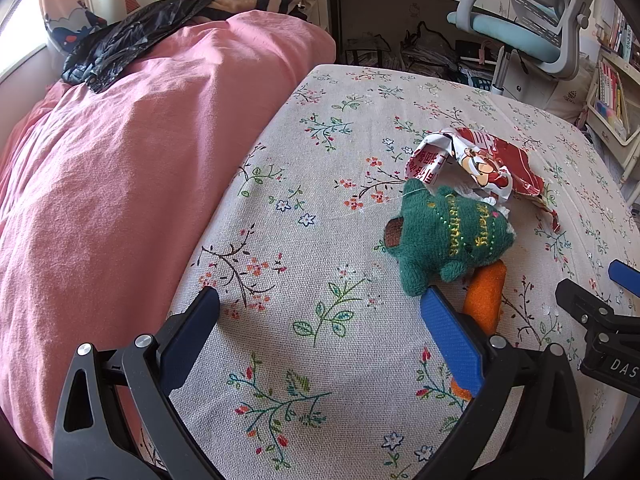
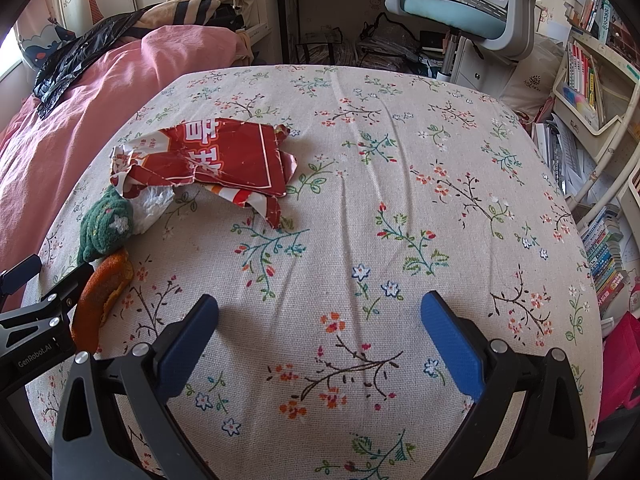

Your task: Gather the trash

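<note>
Hovering: both grippers hang over a floral-cloth bed [image 2: 400, 152], nothing between the fingers of either
Left gripper [image 1: 320, 304]: fingers spread wide, released; its right finger sits just in front of the green plush
Right gripper [image 2: 320, 306]: fingers equally wide apart, released, above bare cloth
Torn red wrapper [image 2: 224, 160]: lies crumpled on the cloth, touching the plush's far side
Green plush toy [image 1: 444, 240]: gold stitched lettering, lying on its side
Orange piece [image 1: 484, 300]: near the plush, possibly peel, hard to tell
Pink duvet [image 1: 120, 180]: beside the cloth, black plastic bag [image 1: 120, 44] on top
Background: a light-blue chair [image 2: 460, 8]
</note>
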